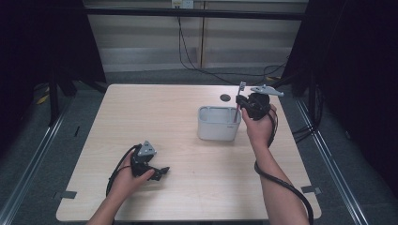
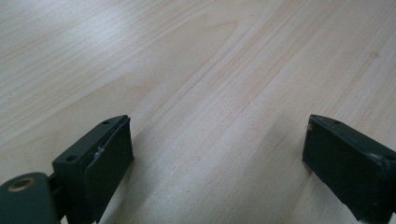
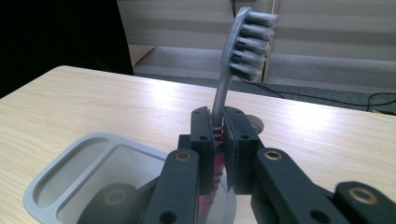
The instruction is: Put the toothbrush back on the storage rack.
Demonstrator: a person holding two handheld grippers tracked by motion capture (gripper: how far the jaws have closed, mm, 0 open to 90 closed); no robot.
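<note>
At right of centre in the high view, the right gripper (image 1: 240, 101) clamps a toothbrush (image 3: 243, 42) upright over the grey holder (image 1: 218, 123), seemingly for lowering in, while the left gripper (image 2: 217, 158) rests wide open, empty, lower left.

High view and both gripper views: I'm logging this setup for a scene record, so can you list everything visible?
Toothbrush: one, grey with a pink grip, upright, clamped in the right gripper above the holder.
Holder: one, pale grey, open-topped, right of the table's middle.
Table: one, light wood, with a round dark hole near its far edge.
Cables: several, black, on the floor beyond the table.
Right gripper: one, black, shut on the toothbrush, held up in the right hand.
Left gripper: one, black, jaws wide apart, low over bare table, in the left hand.
</note>
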